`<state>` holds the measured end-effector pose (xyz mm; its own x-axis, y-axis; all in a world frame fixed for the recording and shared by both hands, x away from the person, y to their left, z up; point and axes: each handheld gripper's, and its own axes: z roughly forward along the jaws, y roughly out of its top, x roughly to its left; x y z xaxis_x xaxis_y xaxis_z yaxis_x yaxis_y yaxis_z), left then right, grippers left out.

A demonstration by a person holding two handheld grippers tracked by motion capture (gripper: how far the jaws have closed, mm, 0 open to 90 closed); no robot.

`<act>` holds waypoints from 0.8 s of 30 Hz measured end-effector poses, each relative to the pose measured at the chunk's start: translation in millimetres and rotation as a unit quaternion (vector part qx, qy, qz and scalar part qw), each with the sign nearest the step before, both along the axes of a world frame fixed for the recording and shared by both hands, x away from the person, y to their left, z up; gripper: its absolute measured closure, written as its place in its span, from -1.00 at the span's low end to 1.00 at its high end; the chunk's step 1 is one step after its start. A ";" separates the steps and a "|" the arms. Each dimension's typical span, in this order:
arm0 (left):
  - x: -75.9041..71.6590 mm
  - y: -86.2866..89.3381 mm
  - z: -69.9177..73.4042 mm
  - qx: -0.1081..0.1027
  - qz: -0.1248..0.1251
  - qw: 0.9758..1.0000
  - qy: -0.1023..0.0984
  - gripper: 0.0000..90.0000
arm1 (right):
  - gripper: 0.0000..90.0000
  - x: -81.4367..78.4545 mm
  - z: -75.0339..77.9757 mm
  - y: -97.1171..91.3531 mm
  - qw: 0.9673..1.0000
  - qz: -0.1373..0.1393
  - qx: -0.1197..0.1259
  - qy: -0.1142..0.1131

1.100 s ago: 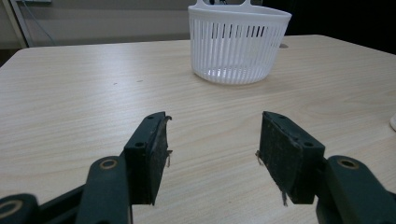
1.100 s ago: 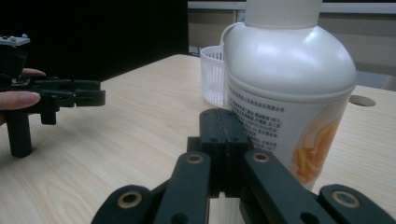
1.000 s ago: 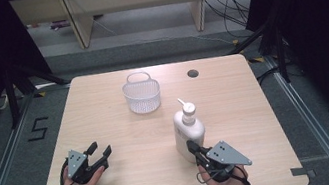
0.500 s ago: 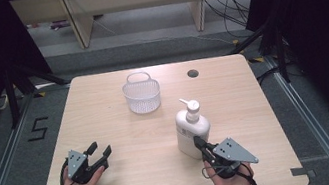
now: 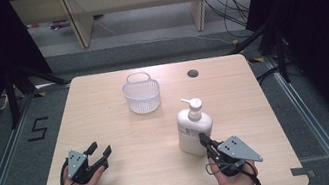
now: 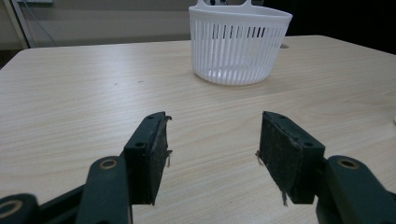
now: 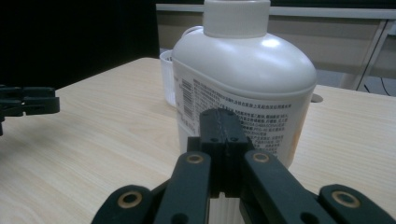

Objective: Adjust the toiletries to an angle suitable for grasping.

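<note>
The right gripper [image 5: 205, 141], fingers pressed together and holding nothing, has nudged the pump bottle [image 5: 194, 129] toward the basket [image 5: 142, 95]; the bottle stands upright against its tips. The left gripper [image 5: 99, 151] rests wide open, empty.

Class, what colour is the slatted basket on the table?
White basket; the left gripper view shows it best.

I see a light wood worktop [image 5: 131, 179] with a small round hole [image 5: 193, 73] near its far edge. A white basket [image 5: 142, 94] and a white pump bottle [image 5: 193, 128] stand on it, apart.
</note>
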<state>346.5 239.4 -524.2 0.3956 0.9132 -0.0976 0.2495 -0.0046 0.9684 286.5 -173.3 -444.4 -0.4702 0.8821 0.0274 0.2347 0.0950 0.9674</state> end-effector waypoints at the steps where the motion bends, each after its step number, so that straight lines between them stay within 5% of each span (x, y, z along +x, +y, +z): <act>1: 0.0 0.0 0.0 0.000 0.000 1.000 0.000 -0.08 | 1.00 0.7 0.0 -0.8 1.000 -0.003 -0.002 -0.001; 8: -0.2 -0.3 0.1 0.001 0.001 1.000 0.001 -0.08 | 1.00 7.3 0.7 -8.7 1.000 -0.021 -0.001 -0.008; 9: -0.2 -0.4 0.1 0.001 0.001 1.000 0.001 -0.08 | 1.00 6.6 1.0 -8.3 1.000 -0.024 0.009 0.009; 10: -0.3 -0.4 0.1 0.001 0.001 1.000 0.001 -0.08 | 1.00 9.0 0.6 -10.4 1.000 -0.028 0.002 -0.005; 24: -1.2 -0.1 0.7 0.005 0.004 1.000 0.005 -0.08 | 1.00 20.1 -2.4 -18.4 0.999 -0.043 0.001 0.013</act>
<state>345.3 239.3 -523.5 0.3878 0.9171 -0.0920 0.2589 -0.0126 0.9658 306.6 -191.7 -446.7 -0.3910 0.9195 0.0410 0.2679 0.0711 0.9608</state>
